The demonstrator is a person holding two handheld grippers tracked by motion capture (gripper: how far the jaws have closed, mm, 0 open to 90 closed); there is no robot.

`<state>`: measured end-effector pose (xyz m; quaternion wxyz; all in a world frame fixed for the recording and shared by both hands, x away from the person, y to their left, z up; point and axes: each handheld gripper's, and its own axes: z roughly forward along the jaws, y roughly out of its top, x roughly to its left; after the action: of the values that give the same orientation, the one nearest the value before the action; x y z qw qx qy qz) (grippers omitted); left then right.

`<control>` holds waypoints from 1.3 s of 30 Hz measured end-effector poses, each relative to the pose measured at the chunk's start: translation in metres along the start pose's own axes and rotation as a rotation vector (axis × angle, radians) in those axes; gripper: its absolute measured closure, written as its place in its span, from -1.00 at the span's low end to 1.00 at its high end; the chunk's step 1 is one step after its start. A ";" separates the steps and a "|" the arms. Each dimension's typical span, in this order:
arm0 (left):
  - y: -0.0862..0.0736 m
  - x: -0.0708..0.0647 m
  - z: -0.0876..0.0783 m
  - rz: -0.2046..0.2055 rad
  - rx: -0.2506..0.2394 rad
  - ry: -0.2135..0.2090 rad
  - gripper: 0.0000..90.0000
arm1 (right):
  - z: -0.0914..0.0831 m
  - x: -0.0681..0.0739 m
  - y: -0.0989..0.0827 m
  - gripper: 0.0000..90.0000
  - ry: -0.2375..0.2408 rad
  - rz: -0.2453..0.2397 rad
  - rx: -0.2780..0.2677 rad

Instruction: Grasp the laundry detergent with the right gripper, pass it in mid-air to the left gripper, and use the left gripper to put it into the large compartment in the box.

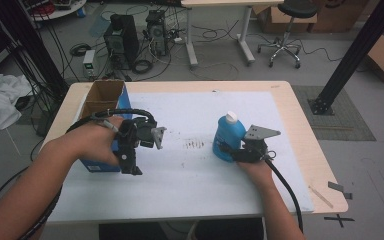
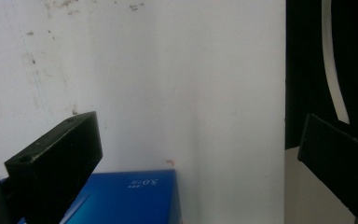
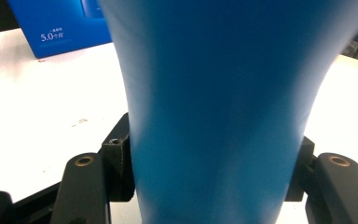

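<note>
Standing upright on the white mat (image 1: pixel 190 180), right of centre, a blue bottle (image 1: pixel 228 138) with a white cap is seen; its smooth body narrows toward the waist and flares above it in the right gripper view. The right gripper (image 1: pixel 230 150) is held level at the bottle's lower part, and its 2 black jaws are pressed against the bottle's sides, so the bottle is gripped. The right hand (image 1: pixel 255 170) is laid low behind it, with the cable trailing back along the forearm. The left gripper (image 1: pixel 132 167) is pointed down toward the mat beside the blue cardboard box (image 1: pixel 102 107), with its jaws spread wide and nothing between them. The box stands at the mat's left edge with its top flaps open; what it holds cannot be made out.
</note>
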<state>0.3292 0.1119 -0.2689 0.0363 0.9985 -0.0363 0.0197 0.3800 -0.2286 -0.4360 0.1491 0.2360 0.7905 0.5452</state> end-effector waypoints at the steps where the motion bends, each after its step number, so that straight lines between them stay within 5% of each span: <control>1: 0.000 0.000 0.000 0.000 0.001 0.001 -1.00 | 0.000 0.000 0.000 -0.14 -0.002 0.001 -0.001; 16: 0.004 0.000 -0.003 0.009 -0.004 0.008 -1.00 | -0.001 0.005 0.003 0.01 -0.038 -0.023 0.024; 29: 0.013 0.006 -0.011 0.016 0.001 0.018 -1.00 | -0.028 0.018 0.045 0.02 0.076 -0.091 0.013; 39: 0.028 0.012 -0.016 0.037 0.006 0.017 -1.00 | -0.026 0.047 0.066 0.02 0.233 -0.178 0.022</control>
<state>0.3380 0.0841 -0.2505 0.0333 0.9975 -0.0543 0.0290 0.3412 -0.2048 -0.3637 0.1015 0.1018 0.8260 0.5450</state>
